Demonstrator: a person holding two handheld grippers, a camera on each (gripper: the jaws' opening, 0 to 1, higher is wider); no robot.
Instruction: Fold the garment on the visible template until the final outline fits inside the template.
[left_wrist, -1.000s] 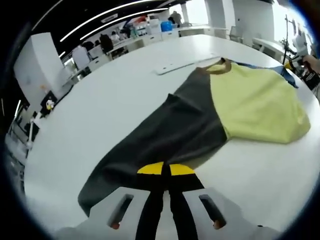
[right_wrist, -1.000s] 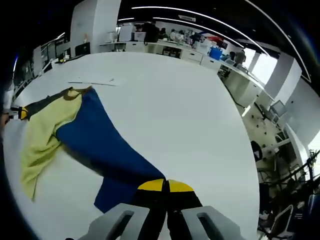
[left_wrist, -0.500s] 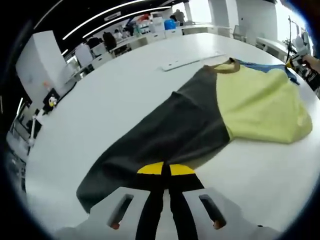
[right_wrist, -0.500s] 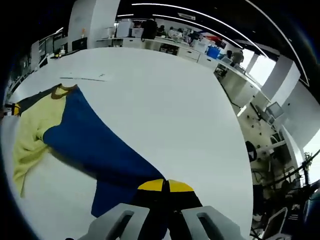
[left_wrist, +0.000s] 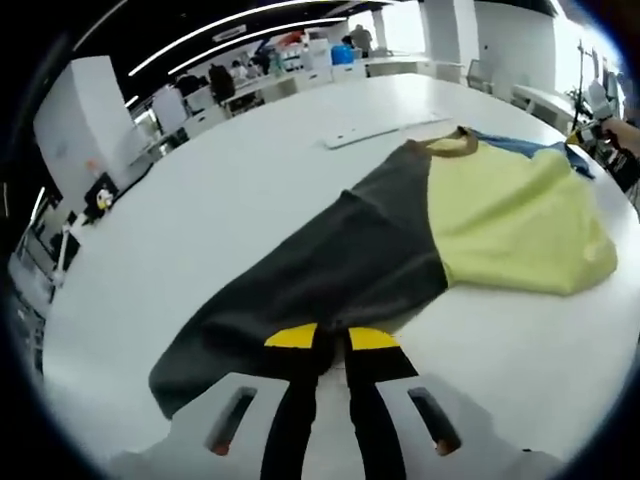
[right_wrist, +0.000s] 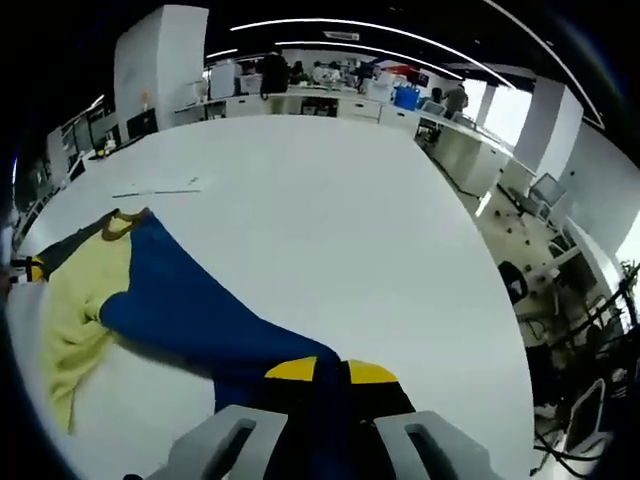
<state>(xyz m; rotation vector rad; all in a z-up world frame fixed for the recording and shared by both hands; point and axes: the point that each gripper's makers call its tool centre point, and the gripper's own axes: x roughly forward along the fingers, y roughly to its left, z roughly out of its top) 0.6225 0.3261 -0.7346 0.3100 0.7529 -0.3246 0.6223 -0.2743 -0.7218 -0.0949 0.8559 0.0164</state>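
A: Item one, left gripper?
B: Jaws clenched on the garment, pinching the tip of its dark grey sleeve, with only a thin slit between the yellow-tipped pads

A: Item two, right gripper?
B: Jaws likewise clenched on the garment, here on the end of the blue sleeve, cloth drawn up between the yellow tips

A: The garment itself, location and lie?
B: Spread flat on the white surface; grey sleeve runs from the left jaws up to a pale yellow body panel, with a brown collar at the far end; a strip of blue shows past the collar. In the right gripper view the blue sleeve stretches away to the same yellow panel at the left edge

A: Other entries?
B: A flat white strip lying on the surface just beyond the collar, apart from the cloth. Background: desks, a blue bin, people standing far off, ceiling light strips

A: Template?
B: Cannot tell which item that is
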